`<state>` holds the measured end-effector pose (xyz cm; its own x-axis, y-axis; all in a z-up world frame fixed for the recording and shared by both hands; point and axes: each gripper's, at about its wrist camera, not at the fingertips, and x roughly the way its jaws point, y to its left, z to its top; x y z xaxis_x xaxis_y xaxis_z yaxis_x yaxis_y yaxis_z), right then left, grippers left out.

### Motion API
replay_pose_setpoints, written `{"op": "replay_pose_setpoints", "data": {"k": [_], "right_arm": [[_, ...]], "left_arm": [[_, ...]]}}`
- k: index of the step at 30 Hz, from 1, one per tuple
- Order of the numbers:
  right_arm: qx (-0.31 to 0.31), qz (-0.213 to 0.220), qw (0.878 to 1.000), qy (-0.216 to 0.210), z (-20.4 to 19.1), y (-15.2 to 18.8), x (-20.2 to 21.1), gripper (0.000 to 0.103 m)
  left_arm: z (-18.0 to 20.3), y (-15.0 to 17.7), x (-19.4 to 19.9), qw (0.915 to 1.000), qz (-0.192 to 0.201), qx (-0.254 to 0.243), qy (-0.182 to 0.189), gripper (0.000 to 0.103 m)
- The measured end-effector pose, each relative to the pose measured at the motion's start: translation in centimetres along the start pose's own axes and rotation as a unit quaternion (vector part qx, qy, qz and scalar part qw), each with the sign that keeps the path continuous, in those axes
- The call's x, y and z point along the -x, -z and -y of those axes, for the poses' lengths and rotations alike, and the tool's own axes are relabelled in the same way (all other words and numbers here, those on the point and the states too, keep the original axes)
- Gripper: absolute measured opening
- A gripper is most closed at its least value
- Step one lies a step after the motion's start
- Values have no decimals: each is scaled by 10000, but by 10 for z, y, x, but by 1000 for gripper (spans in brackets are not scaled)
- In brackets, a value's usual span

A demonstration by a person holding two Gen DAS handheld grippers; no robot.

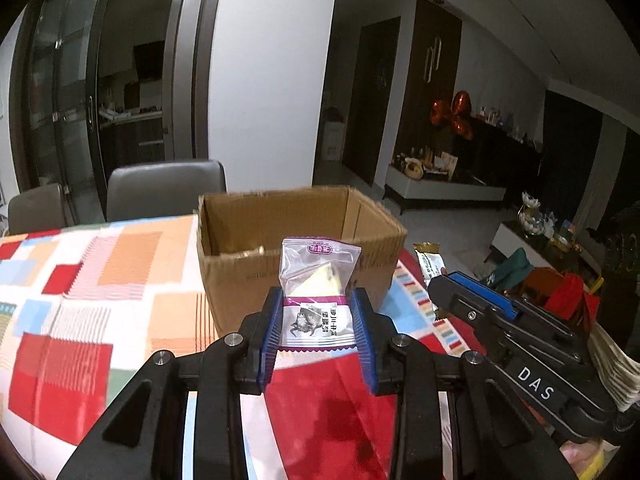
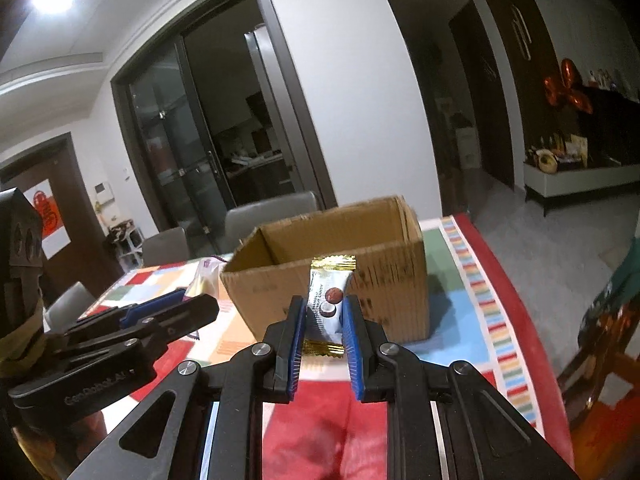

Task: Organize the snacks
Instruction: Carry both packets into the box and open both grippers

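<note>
My left gripper (image 1: 317, 300) is shut on a clear snack packet with purple trim (image 1: 316, 280), held upright above the table in front of the open cardboard box (image 1: 248, 264). My right gripper (image 2: 325, 312) is shut on a white snack bar with gold ends (image 2: 329, 300), also upright and just short of the box (image 2: 384, 280). In the left wrist view the right gripper (image 1: 434, 284) comes in from the right with the gold-ended bar (image 1: 429, 258) sticking up. In the right wrist view the left gripper (image 2: 192, 298) shows at the left with the clear packet (image 2: 206, 276).
The box stands on a table under a patchwork cloth (image 1: 80, 280) of red, orange and blue blocks. Grey chairs (image 1: 164, 188) sit behind the table. Beyond the table's right edge lie floor, a low cabinet (image 1: 440, 184) and cluttered things (image 1: 560, 292).
</note>
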<state>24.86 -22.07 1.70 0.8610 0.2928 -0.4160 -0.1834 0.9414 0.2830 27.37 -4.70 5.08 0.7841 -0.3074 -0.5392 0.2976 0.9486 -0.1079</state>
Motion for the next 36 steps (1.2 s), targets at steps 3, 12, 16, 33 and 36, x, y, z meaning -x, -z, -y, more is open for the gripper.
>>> {"op": "replay_pose_setpoints", "data": {"k": [3,12,16,33,36], "right_arm": [[122,78,9999,14,-4,-12,-2,21],[416,225,9989,5,-17,-50,-24,21],[515,189,9985,41,-21,-58,-39,21],[599,-496,9969,128,-6,-71,-107,27],[499,-501,9970,325,-4,-72,-107,47]], "left_arm": [[-4,-13,0,9999,82,-49,-78,34],[-24,-43,-18,9998,89,95,-129,34],[-33,-53,-34,9997,-12,158,-162,34],[-48,-77,-92,9982,-414,169,-404,40],[-46,-76,-90,9980,-414,147,-456,49]]}}
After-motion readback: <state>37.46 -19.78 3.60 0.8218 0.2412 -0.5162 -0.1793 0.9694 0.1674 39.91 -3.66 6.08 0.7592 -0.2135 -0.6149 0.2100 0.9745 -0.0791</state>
